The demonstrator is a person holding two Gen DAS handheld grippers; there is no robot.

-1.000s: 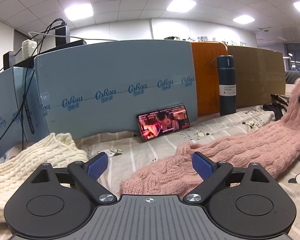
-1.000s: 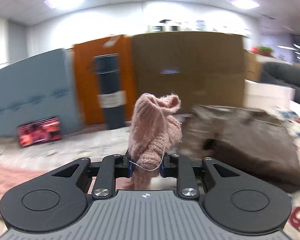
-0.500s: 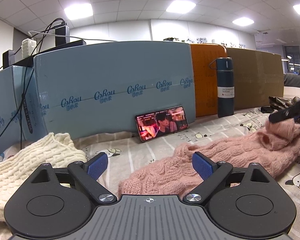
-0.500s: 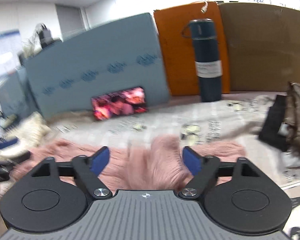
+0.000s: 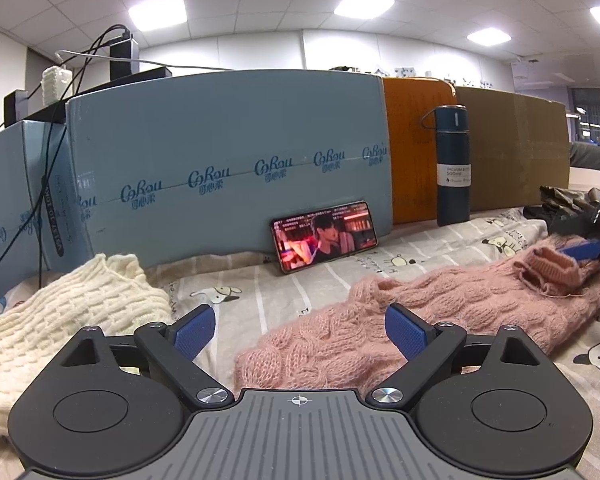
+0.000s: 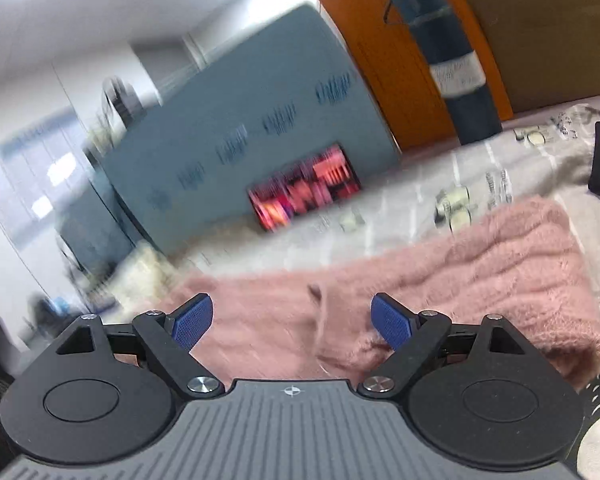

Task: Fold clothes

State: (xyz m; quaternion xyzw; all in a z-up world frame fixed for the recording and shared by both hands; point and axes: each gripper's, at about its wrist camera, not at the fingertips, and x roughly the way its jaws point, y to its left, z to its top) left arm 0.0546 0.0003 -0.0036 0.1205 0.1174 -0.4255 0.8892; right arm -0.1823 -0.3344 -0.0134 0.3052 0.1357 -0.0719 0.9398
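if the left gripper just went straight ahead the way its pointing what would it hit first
Probably the pink sweater: its near edge lies just ahead of the open left gripper, between the fingertips and toward the right one. Depth is hard to judge.

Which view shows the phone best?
Left wrist: the phone is sharp, propped against the blue box, screen lit. Right wrist shows it only as a motion-blurred red smear.

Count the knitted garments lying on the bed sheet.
2: a pink sweater stretched across the middle and right, and a cream knit bunched at the left edge. The dark clothing far right looks unknitted; more may be hidden.
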